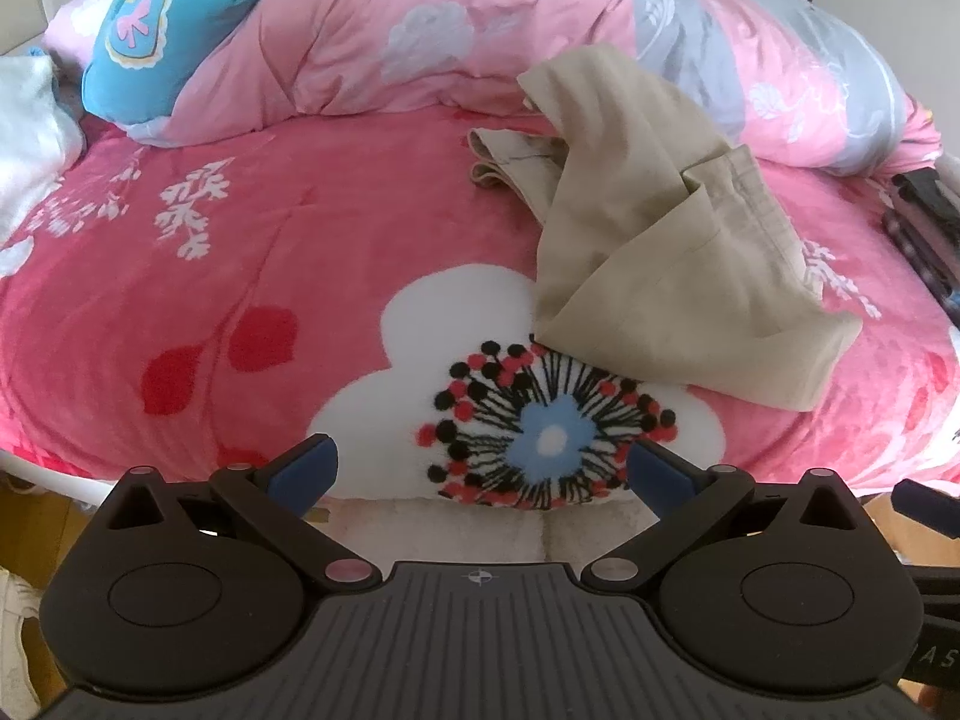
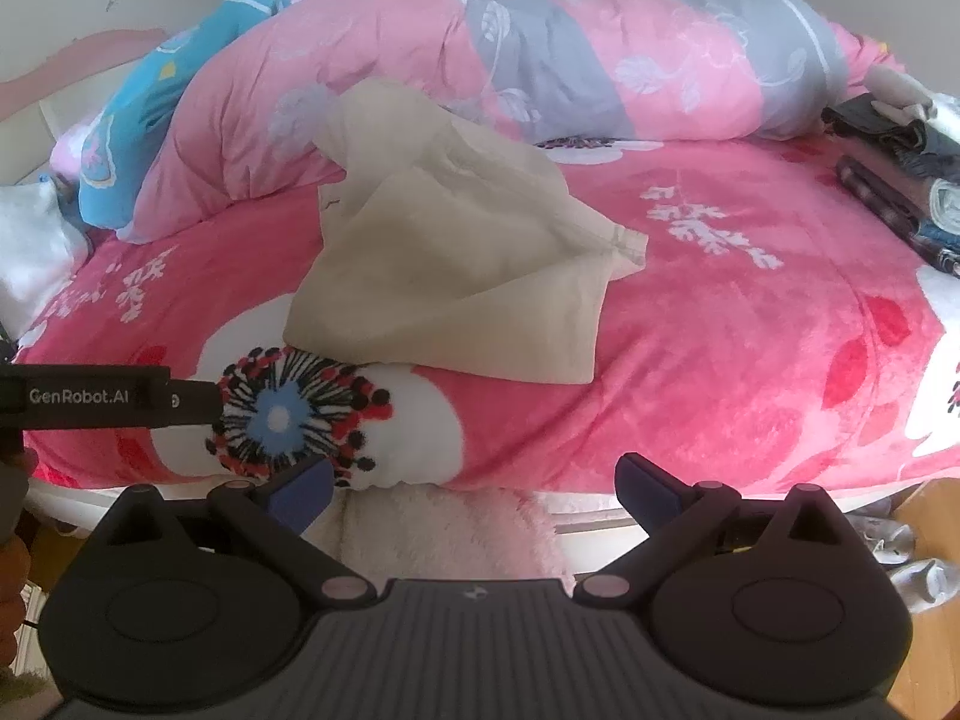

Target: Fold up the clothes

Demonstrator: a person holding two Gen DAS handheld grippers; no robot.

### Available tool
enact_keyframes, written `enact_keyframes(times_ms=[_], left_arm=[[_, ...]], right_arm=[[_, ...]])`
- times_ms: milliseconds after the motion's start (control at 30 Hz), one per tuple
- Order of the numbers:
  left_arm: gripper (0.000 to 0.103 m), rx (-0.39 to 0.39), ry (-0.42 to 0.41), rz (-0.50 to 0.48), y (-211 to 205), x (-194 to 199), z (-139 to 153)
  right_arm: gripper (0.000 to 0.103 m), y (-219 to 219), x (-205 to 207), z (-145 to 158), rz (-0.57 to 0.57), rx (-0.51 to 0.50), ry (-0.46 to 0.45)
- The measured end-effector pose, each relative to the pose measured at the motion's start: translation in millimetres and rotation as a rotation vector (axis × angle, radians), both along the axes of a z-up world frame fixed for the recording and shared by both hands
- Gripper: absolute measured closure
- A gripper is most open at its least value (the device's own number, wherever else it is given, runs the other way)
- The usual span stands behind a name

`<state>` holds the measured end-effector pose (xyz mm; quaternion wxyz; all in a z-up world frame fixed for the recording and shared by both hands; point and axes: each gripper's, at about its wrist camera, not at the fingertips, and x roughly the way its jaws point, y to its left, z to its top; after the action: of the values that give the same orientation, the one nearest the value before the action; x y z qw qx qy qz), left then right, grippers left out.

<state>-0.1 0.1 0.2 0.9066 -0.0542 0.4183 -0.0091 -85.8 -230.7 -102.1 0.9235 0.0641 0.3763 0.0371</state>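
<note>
From my left wrist camera, I see the beige garment (image 1: 660, 252) lying crumpled on the pink floral blanket (image 1: 252, 276), toward the right half of the bed and partway between the near edge and the far side. It is loosely bunched, with one flap folded diagonally over the rest, a stitched hem showing near its middle, and its top leaning against the pink and grey duvet (image 1: 540, 36) heaped along the far edge. Its lowest corner touches the large white flower print. My left gripper (image 1: 480, 471) is held level just off the near edge of the bed, its blue-padded jaws spread wide with nothing between them, well short of the garment. From my right wrist camera, the same garment (image 2: 456, 276) sits left of centre, a rumpled triangular mound with a gathered hem poking out to the right. A stack of dark clothes (image 2: 900, 192) lies at the right edge of the bed. My right gripper (image 2: 474, 483) also hangs at the near edge, jaws wide apart and empty, while the left gripper's black body (image 2: 108, 399) pokes in from the left.
</note>
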Motion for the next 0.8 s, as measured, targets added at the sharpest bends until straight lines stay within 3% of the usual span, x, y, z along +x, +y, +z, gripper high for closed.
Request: enact_keyframes(times_ms=[800], left_arm=[[0.000,-0.015,-0.054,0.003,6.9,-3.6,7.1]], right_arm=[[0.000,9.8,8.7,6.9,-0.030,-0.079,0.022]])
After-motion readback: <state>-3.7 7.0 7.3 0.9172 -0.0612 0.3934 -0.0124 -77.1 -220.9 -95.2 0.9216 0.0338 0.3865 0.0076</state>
